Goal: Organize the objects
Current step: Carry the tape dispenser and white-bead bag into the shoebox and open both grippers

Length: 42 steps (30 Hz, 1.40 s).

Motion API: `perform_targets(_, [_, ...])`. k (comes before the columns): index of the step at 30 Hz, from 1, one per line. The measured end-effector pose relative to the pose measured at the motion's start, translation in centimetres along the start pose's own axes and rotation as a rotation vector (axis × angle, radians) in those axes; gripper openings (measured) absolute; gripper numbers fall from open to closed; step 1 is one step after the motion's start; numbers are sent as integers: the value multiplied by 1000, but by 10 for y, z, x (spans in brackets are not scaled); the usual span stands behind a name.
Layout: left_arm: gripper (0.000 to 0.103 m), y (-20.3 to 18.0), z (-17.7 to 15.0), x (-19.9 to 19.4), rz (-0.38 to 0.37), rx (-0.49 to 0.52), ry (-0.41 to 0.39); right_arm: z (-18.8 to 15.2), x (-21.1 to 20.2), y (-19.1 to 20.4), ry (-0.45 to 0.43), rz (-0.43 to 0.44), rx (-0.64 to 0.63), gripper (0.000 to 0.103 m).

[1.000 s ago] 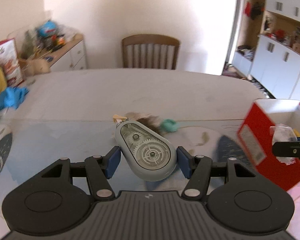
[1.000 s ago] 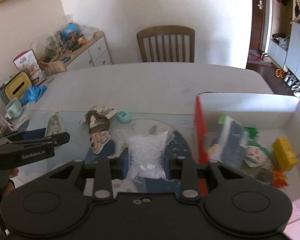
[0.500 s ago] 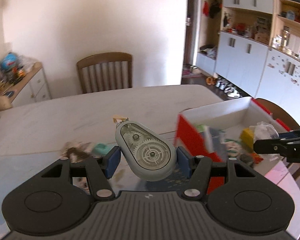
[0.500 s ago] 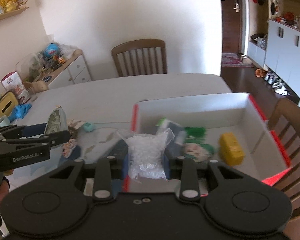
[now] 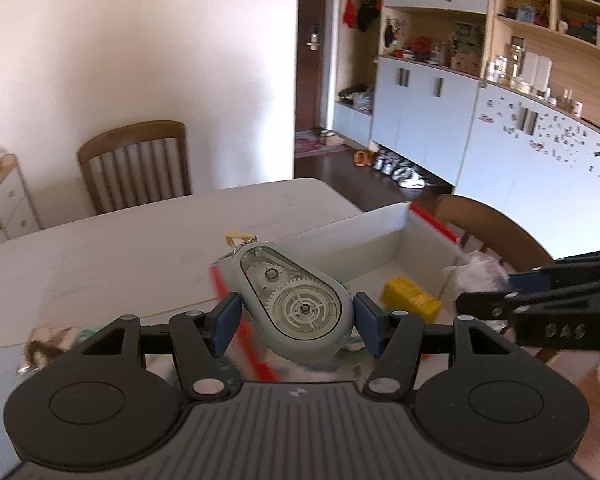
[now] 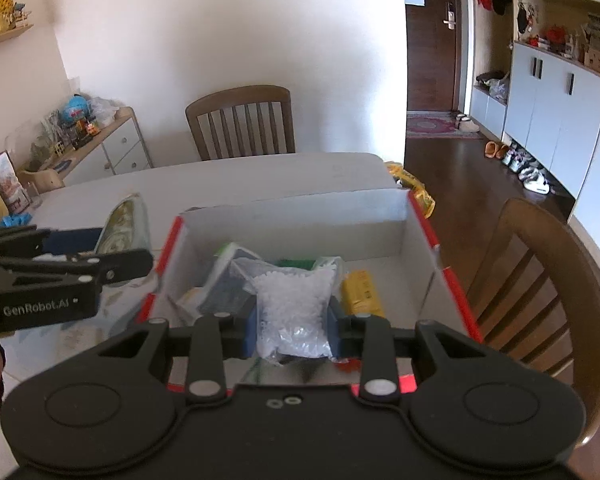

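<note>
Red-rimmed cardboard box (image 6: 300, 216) sits at the table's (image 5: 120, 248) right edge, open top; far half of its floor is bare, near half holds a yellow block (image 6: 362, 292) and packets. Since a second ago both grippers have swung right from the cluttered table middle to the box. Left gripper (image 5: 296, 320) is clamped on a grey tape dispenser (image 5: 292, 300) above the box's left rim, long axis running away and left, narrow tip far. Right gripper (image 6: 290, 332) is clamped on a clear bag of white beads (image 6: 294, 308) over the box's near edge, bag standing upright.
</note>
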State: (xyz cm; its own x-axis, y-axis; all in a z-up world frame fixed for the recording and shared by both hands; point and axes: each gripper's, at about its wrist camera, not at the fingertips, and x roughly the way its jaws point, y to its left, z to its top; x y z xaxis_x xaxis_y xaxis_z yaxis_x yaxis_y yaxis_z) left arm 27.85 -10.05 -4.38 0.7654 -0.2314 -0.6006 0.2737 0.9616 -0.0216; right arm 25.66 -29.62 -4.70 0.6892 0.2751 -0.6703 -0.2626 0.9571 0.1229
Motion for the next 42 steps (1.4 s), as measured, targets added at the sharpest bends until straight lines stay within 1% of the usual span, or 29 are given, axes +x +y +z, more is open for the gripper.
perform_targets(4, [61, -20, 15, 21, -24, 13, 16, 0, 10, -11, 19, -2, -34, 32])
perform_targets(7, [61, -30, 22, 37, -36, 22, 32, 1, 22, -18, 57, 16, -69, 32])
perform_targets(14, [61, -44, 36, 78, -37, 45, 64, 1, 48, -11, 134, 52, -178, 31])
perform_targets(17, [61, -49, 38, 98, -65, 52, 104, -2, 58, -8, 161, 63, -207, 31])
perform_targets(22, [61, -58, 37, 127, -63, 78, 159, -6, 73, -6, 207, 91, -242, 31])
perform_targets(24, [61, -61, 37, 137, -60, 84, 181, -8, 78, -4, 227, 89, -261, 31])
perform_targets(29, [61, -69, 34, 155, -68, 92, 233, -13, 88, -7, 271, 111, -259, 31])
perform_targets(35, [61, -74, 28, 169, -78, 113, 277, -16, 96, -7, 292, 115, -255, 32])
perform_targets(42, [61, -73, 21, 185, -96, 87, 331, -19, 97, -6, 303, 114, -247, 34])
